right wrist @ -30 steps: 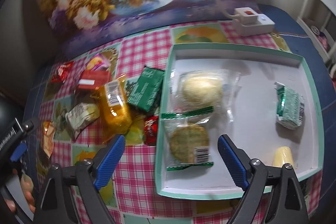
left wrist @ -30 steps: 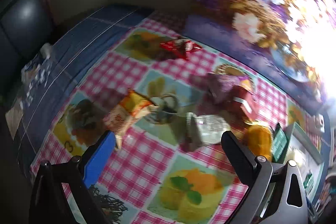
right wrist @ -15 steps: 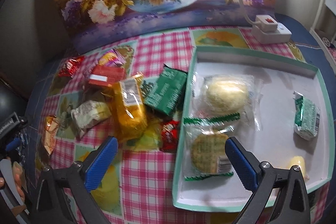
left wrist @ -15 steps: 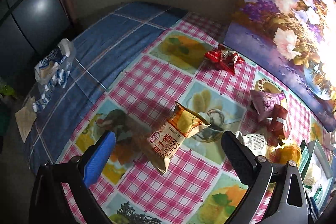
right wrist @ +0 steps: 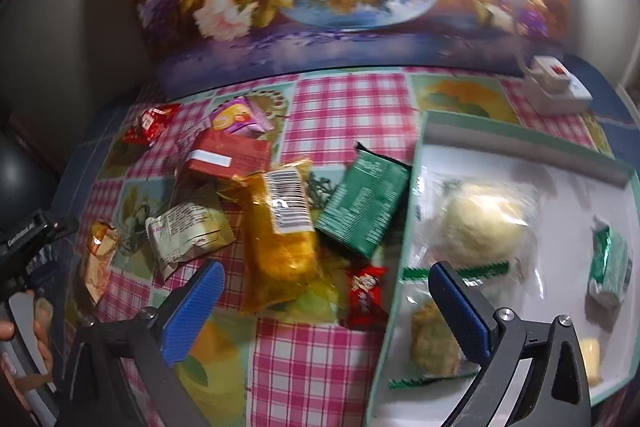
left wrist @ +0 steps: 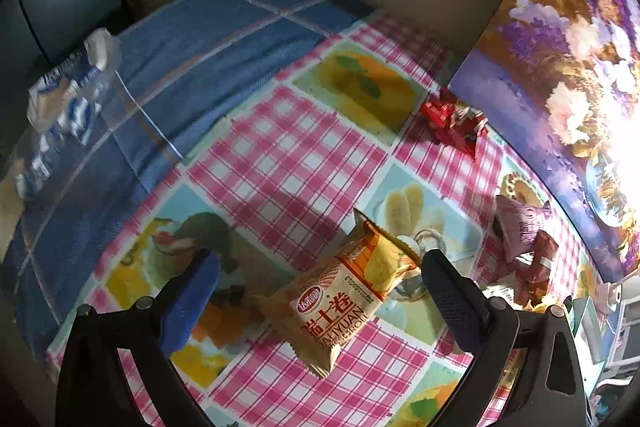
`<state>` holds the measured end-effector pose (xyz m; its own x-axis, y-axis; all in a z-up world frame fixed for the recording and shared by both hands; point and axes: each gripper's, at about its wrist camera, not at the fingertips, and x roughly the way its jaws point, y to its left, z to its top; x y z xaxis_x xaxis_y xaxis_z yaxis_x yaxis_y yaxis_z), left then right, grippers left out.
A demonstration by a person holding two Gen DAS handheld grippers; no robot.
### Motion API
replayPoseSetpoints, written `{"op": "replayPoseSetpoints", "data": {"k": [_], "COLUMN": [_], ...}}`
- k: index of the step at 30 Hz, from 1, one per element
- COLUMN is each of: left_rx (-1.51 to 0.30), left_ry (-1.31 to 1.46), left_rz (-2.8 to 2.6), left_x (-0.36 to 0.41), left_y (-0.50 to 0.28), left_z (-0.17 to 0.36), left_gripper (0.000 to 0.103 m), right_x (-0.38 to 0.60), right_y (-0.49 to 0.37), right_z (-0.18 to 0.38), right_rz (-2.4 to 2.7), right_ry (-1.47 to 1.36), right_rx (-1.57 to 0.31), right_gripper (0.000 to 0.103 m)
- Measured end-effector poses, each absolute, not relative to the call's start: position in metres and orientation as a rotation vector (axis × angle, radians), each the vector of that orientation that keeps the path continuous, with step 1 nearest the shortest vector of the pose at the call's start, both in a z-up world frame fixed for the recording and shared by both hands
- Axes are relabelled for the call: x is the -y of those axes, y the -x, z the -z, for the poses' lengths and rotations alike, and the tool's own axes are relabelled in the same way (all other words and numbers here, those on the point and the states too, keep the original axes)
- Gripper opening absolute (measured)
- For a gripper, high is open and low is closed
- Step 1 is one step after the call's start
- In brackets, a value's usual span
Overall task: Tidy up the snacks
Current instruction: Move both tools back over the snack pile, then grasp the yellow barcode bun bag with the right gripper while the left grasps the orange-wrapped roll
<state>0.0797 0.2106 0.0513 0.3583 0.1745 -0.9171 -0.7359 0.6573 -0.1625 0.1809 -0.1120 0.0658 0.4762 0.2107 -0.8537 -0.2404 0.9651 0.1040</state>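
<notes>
The left gripper (left wrist: pixel 320 293) has its fingers spread wide over an orange wafer-roll packet (left wrist: pixel 347 297) lying flat on the checked worktop (left wrist: pixel 288 163); the packet sits between the fingers, nearer the right one, with neither pad touching it. The right gripper (right wrist: pixel 325 301), fingers equally wide and having just been opening, holds nothing and hangs over a yellow clear-wrapped snack (right wrist: pixel 282 231) and a small red candy (right wrist: pixel 365 297), beside the green-rimmed tray (right wrist: pixel 516 139).
</notes>
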Motion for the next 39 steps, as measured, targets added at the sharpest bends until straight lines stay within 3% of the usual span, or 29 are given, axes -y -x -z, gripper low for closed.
{"op": "replayPoseSetpoints", "data": {"k": [19, 25, 27, 28, 29, 31, 39], "left_rx": [-1.06, -1.096, -1.102, -1.101, -1.102, -1.112, -1.125], "left_ry": [0.665, 0.657, 0.666, 0.658, 0.65, 0.619, 0.6], "left_rz": [-0.593, -0.589, -0.591, -0.602, -0.606, -0.619, -0.594], "left_x": [-0.211, -0.205, -0.204, -0.203, -0.201, -0.197, -0.184], "left_y": [-0.104, -0.109, -0.109, -0.11, -0.11, -0.112, -0.124], "left_z": [-0.016, -0.01, -0.008, -0.009, -0.01, -0.013, -0.016], "left_gripper": [0.101, 0.1, 0.096, 0.088, 0.072, 0.057, 0.048], "right_x": [0.067, 0.059, 0.059, 0.059, 0.059, 0.06, 0.059], "right_y": [-0.204, -0.202, -0.201, -0.2, -0.2, -0.199, -0.191], "right_z": [-0.038, -0.039, -0.039, -0.039, -0.039, -0.04, -0.045], "right_rz": [-0.279, -0.258, -0.259, -0.251, -0.241, -0.238, -0.27], "right_ry": [0.204, 0.272, 0.277, 0.285, 0.295, 0.302, 0.295], "right_rx": [-1.011, -0.977, -0.976, -0.971, -0.967, -0.961, -0.963], "right_gripper": [0.103, 0.087, 0.084, 0.081, 0.076, 0.071, 0.044]}}
